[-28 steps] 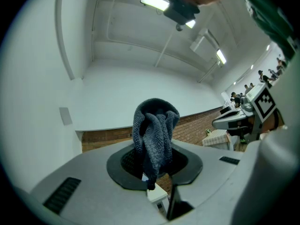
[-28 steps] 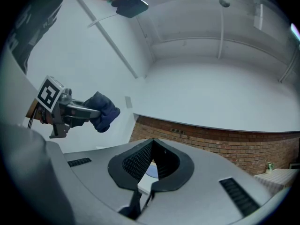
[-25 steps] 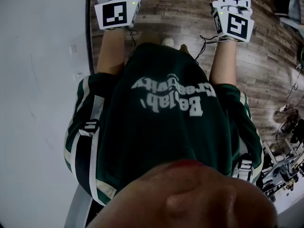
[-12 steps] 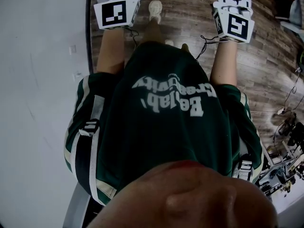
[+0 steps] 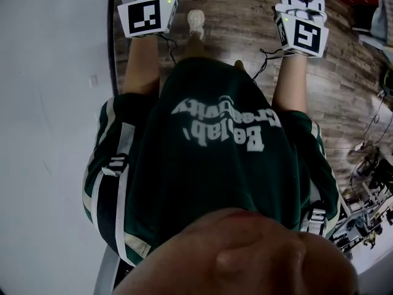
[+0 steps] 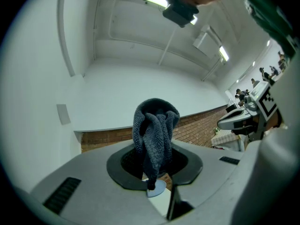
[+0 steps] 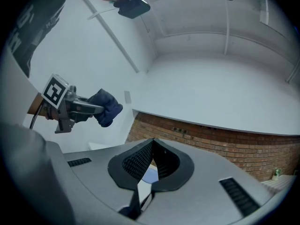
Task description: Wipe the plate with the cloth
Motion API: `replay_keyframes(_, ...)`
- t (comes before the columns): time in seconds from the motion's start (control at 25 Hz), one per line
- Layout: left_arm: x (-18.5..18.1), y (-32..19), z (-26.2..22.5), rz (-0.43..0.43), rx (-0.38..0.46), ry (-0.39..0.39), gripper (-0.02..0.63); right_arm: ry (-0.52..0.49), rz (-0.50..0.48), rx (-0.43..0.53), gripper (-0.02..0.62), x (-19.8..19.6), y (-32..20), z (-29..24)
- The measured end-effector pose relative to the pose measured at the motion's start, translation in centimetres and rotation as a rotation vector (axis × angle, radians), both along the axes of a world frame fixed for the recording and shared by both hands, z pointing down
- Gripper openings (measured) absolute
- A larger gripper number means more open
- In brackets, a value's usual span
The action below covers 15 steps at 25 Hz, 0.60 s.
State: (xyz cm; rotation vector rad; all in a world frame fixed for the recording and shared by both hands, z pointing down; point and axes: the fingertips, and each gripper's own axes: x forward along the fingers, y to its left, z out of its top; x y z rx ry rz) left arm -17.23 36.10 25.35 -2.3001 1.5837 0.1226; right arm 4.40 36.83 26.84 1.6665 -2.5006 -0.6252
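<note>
Left gripper view: L gripper [image 6: 153, 171] pinches cloth [image 6: 154, 128], R gripper [image 7: 151, 167] closed.

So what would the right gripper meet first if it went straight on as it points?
Probably the far wall, about where its brick band meets the white part; nothing nearer shows ahead of the shut right gripper. The left gripper with the cloth is off to one side.

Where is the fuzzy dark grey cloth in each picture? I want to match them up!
Head view: not in it.
Left gripper view: dark grey fluffy cloth, middle, pinched by the left gripper.
Right gripper view: left side, sticking out of that gripper.
Shared landmark: the brick wall, in both gripper views.
</note>
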Motion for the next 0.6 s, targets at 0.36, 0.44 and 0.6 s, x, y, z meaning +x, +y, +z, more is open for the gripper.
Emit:
replay_keyframes(0.36,-0.7,-13.5,-1.2,0.044,-0.005,-0.014,0.069,-0.009,0.043,-0.027,-0.003,-0.6,-12.5,-0.6)
replay_keyframes(0.44,-1.0,-16.3,-1.4,0.058,-0.011,-0.016,0.069,-0.02,0.052,-0.026,-0.003,-0.8,-15.4,-0.9)
replay_keyframes(0.6,-2.2,-21.4,-2.9,0.076,-0.001,-0.023,0.069,-0.049,0.067,-0.01,-0.003,-1.9,-20.7,-2.5)
